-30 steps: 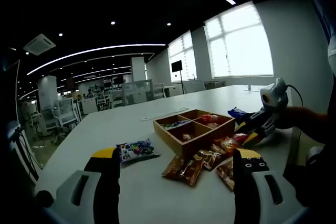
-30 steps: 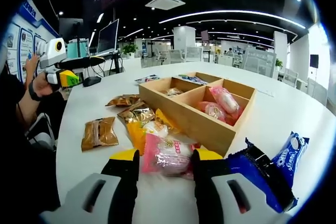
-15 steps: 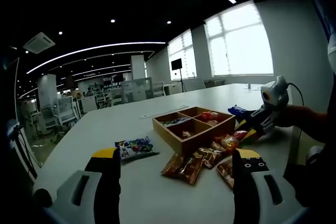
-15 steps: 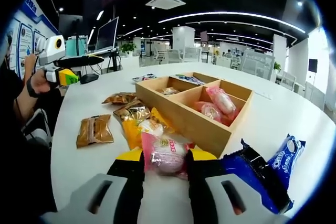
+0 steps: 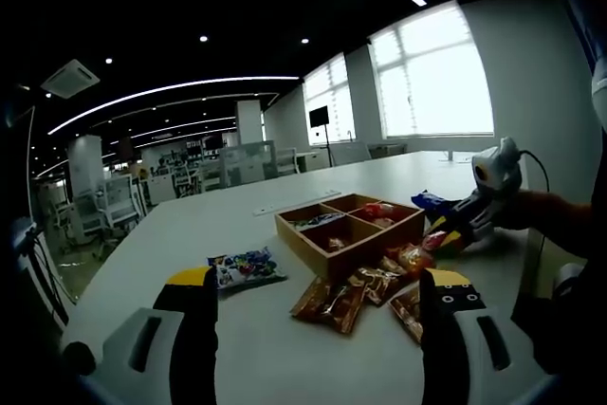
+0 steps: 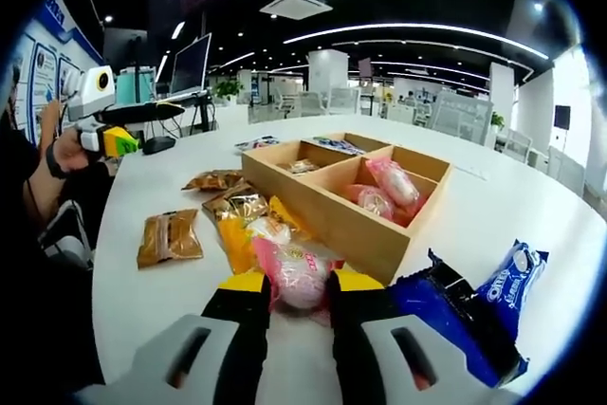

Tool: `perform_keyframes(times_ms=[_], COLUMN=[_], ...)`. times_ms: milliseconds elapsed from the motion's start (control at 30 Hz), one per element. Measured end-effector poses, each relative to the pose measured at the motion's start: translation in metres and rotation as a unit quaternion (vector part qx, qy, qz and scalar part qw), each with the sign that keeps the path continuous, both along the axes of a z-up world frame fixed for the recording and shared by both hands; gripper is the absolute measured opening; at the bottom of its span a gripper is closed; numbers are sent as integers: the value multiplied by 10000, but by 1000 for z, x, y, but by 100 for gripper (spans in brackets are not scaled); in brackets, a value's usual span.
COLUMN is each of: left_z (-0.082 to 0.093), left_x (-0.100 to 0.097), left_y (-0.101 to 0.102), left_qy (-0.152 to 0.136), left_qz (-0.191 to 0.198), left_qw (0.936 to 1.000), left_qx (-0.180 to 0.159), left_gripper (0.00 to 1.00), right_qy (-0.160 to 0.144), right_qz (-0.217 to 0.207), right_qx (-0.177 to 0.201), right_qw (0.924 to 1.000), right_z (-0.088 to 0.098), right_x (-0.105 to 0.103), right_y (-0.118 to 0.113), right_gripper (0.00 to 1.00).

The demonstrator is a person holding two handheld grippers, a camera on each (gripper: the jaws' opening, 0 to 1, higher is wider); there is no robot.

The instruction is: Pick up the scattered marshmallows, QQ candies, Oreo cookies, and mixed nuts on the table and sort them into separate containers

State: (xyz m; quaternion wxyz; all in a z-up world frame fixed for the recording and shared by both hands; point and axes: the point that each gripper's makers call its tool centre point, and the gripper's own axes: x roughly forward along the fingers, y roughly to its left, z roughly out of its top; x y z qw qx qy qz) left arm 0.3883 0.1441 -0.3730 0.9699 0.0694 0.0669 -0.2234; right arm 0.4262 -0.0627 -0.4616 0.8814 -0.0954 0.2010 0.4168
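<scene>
Right gripper (image 6: 299, 284) pinches a pink marshmallow pack (image 6: 296, 277) beside the box (image 6: 365, 234), ready for lifting in; left gripper (image 5: 318, 296) waits, jaws wide apart.

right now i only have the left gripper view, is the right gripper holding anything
Observer: Yes, the right gripper has its jaws closed on a pink packet.
Operator: any pink ones in the box already
Observer: Two more pink packets lie in the wooden box's near right section, as the right gripper view shows it.
Operator: anything beside that gripper
Observer: A blue cookie pack lies on the table just to its right.
</scene>
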Motion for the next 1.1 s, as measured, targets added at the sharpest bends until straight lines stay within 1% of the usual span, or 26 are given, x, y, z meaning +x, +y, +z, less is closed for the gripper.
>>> perform_keyframes(times_ms=[167, 367, 1100], left_z=[1, 0, 2], left_x=[-1, -1, -1], left_y=[-1, 0, 0], left_qy=[-9, -3, -5], left_qz=[6, 18, 13], left_qw=[10000, 10000, 10000], left_qx=[8, 1, 31], left_gripper=[92, 92, 92], right_qy=[1, 83, 118], right_qz=[-32, -55, -129], right_qx=[41, 116, 207], right_qw=[10000, 9999, 9996], right_z=[2, 3, 5], right_x=[0, -1, 1], right_y=[-1, -2, -5], right_gripper=[19, 17, 15])
